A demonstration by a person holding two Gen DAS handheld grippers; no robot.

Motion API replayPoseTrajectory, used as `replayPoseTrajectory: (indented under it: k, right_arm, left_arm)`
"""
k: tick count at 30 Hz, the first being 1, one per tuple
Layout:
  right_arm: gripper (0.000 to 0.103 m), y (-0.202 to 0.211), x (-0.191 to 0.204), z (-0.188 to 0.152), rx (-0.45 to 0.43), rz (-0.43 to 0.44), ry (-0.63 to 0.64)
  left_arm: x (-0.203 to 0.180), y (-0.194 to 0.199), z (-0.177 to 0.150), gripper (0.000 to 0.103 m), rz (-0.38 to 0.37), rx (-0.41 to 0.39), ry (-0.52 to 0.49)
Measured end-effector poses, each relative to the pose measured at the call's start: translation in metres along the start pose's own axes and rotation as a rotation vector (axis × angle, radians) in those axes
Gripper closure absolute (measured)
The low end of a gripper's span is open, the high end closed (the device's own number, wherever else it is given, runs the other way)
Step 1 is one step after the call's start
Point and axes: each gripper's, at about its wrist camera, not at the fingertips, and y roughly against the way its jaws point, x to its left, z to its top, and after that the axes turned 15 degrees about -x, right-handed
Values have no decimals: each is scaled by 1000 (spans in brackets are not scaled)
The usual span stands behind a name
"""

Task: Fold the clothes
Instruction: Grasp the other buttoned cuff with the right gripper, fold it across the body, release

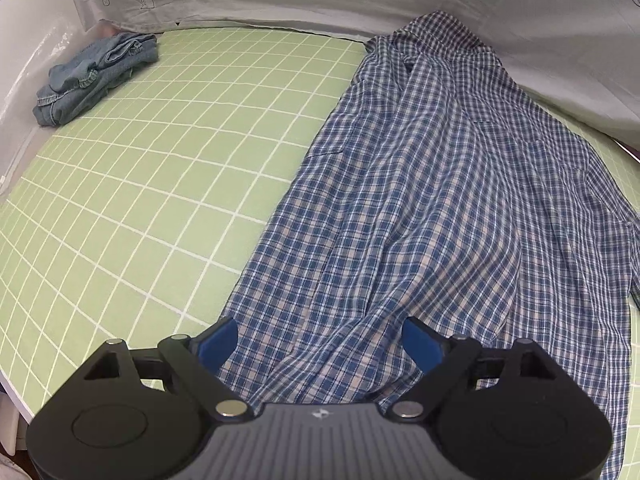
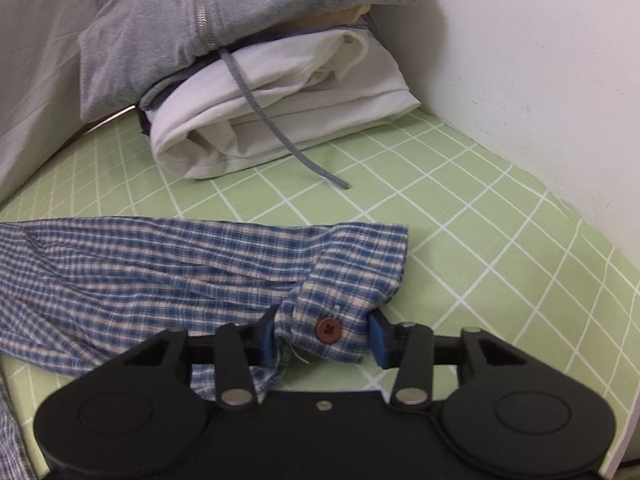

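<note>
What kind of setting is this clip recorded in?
Probably a home laundry-folding spot: a table under a green grid cloth against a white wall. A plaid shirt lies spread out, with a stack of folded clothes and crumpled jeans at the edges.

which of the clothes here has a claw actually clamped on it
The blue plaid shirt: the right claw pinches its buttoned cuff. The grey hoodie, white folded garment and crumpled denim lie untouched.

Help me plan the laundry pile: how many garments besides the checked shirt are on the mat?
3 visible: jeans crumpled at the mat's far left corner; grey hoodie atop a folded white garment by the wall. More may be hidden between them.
</note>
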Motion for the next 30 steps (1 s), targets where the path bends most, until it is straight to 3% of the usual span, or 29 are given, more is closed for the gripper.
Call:
replayPoseTrajectory:
  k: [7, 13, 20, 30]
  right_arm:
    - [70, 56, 15, 10, -126, 125, 97]
    - [70, 102, 46, 3, -174, 217, 163]
    - [70, 152, 104, -26, -176, 313, 264]
    - [70, 212, 203, -76, -155, 441, 363]
  left_arm:
    - [27, 19, -8, 14, -3, -48, 6]
    - [56, 28, -11, 13, -19, -57, 0]
    - [92, 34, -12, 9, -50, -68, -37]
    - [162, 25, -22, 9, -60, -23, -32]
